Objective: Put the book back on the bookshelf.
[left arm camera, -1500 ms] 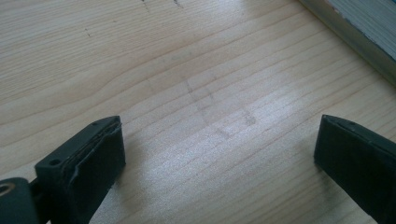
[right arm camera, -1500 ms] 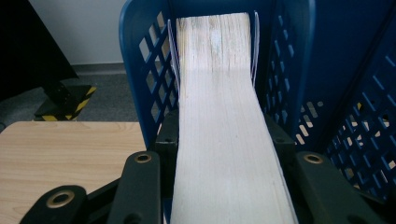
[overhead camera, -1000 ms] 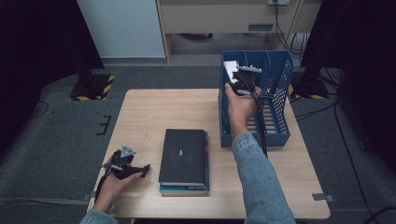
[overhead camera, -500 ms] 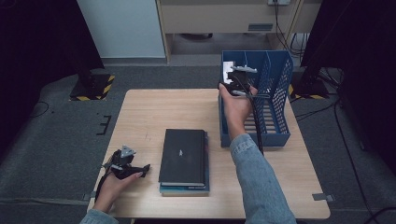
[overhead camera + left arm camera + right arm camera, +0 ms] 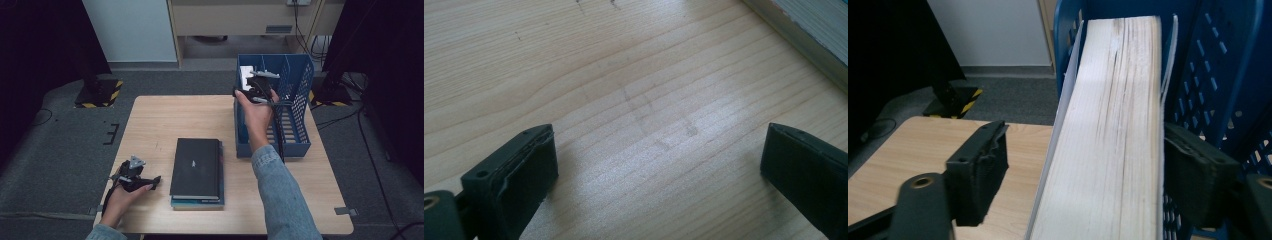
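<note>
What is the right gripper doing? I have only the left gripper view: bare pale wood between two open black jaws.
Observer: The right gripper is at the blue perforated plastic file rack, with a thick white-paged book standing upright between its jaws.
Operator: Is it clamped on that book?
Observer: No. Its jaws have just been opening; in the right gripper view one pad stands clear of the pages.
Operator: And the grey-blue edge at my top right?
Observer: That is a flat black-covered book stack lying on the wooden table, right beside the left gripper.
</note>
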